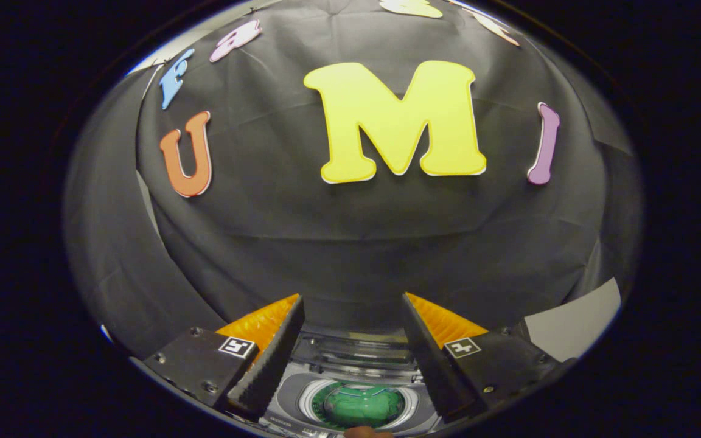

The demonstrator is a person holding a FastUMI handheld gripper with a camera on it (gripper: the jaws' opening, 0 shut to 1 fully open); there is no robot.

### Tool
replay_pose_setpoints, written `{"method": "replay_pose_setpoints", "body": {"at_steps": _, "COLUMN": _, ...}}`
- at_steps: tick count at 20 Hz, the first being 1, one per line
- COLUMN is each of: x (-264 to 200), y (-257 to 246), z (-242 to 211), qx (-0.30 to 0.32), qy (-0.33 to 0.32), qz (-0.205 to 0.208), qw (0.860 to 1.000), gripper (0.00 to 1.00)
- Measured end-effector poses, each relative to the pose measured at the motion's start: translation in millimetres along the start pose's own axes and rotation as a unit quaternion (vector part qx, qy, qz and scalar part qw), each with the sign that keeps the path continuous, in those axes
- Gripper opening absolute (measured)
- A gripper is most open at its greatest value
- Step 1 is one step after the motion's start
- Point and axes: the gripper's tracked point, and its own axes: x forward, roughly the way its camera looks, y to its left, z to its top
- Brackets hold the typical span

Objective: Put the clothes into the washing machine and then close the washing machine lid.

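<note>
Holding the gripper (350, 304) up with its two fingers spread well apart, nothing clamped between them. Showing the left finger (268, 359) and right finger (432, 356) as dark ribbed pads with orange backing, tips angling slightly toward each other. Carrying a small black-and-white square marker on each finger's black base. Showing a sliver of fingertip (367, 432) low between the fingers, too small to tell more.
</note>
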Motion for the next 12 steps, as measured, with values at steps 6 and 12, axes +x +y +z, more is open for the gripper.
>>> {"method": "replay_pose_setpoints", "body": {"at_steps": 6, "x": 66, "y": -13, "z": -13, "qx": 0.009, "qy": 0.048, "qz": -0.023, "qw": 0.999, "gripper": 0.98}}
{"method": "replay_pose_setpoints", "body": {"at_steps": 12, "x": 105, "y": -33, "z": -33, "qx": 0.033, "qy": 0.094, "qz": -0.063, "qw": 0.993, "gripper": 0.98}}
